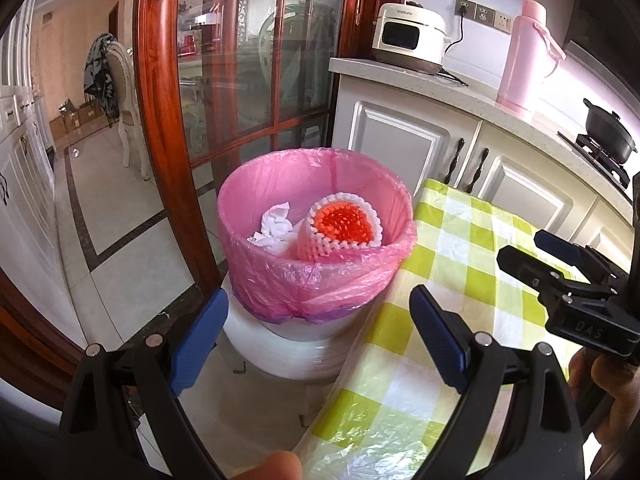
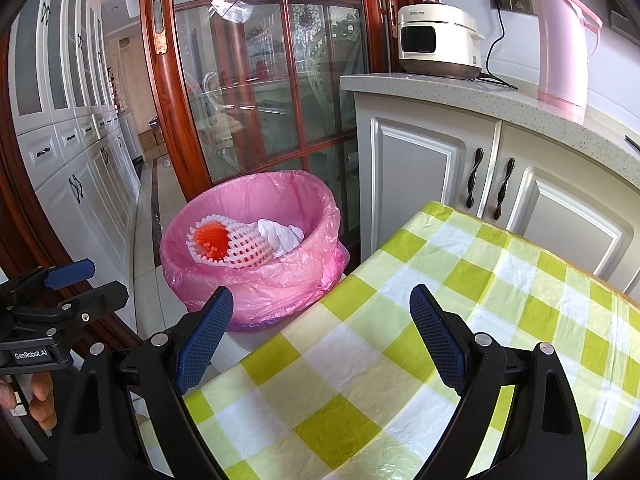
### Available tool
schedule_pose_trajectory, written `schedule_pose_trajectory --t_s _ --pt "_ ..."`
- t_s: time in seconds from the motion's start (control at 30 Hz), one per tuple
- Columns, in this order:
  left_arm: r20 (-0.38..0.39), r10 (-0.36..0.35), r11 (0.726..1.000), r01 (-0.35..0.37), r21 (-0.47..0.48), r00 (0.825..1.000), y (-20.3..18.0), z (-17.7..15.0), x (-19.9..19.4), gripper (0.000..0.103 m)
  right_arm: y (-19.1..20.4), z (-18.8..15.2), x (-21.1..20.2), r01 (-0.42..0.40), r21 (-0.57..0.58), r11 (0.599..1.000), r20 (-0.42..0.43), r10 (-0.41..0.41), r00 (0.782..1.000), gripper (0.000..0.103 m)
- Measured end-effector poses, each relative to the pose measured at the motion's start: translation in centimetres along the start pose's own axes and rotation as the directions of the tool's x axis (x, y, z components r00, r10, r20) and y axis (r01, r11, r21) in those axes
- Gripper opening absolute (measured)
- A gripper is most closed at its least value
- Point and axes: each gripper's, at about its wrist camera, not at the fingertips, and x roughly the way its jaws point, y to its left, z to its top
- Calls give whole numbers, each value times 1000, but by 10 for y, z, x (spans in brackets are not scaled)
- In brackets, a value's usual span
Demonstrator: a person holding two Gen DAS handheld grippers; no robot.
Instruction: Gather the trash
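Both the left gripper point(image 1: 318, 336) and right gripper point(image 2: 322, 334) hang spread wide, empty, near the pink-lined bin point(image 1: 316, 276) holding foam netting point(image 1: 340, 226).

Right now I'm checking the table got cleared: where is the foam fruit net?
In both wrist views, the foam fruit net lies inside the pink-lined bin, beside crumpled white paper.
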Motion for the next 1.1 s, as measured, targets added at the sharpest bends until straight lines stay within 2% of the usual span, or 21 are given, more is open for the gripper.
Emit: schedule_pose_trajectory --t_s 0.2,0.43,0.8,1.1 --pt "2 9 1000 -9 9 1000 -2 1 1 90 0 0 1 0 -2 1000 -1 0 1000 85" --pt "4 -4 1000 4 -1 1000 -1 1 1 97 0 0 0 -1 -2 1000 -1 1 1000 85" --pt "14 -10 1000 10 6 1000 -2 0 1 97 0 0 1 2 -4 1000 -2 -2 1000 85" --pt "29 24 1000 -24 -9 999 1 4 -1 97 -2 -1 0 5 -2 1000 -1 -5 1000 85"
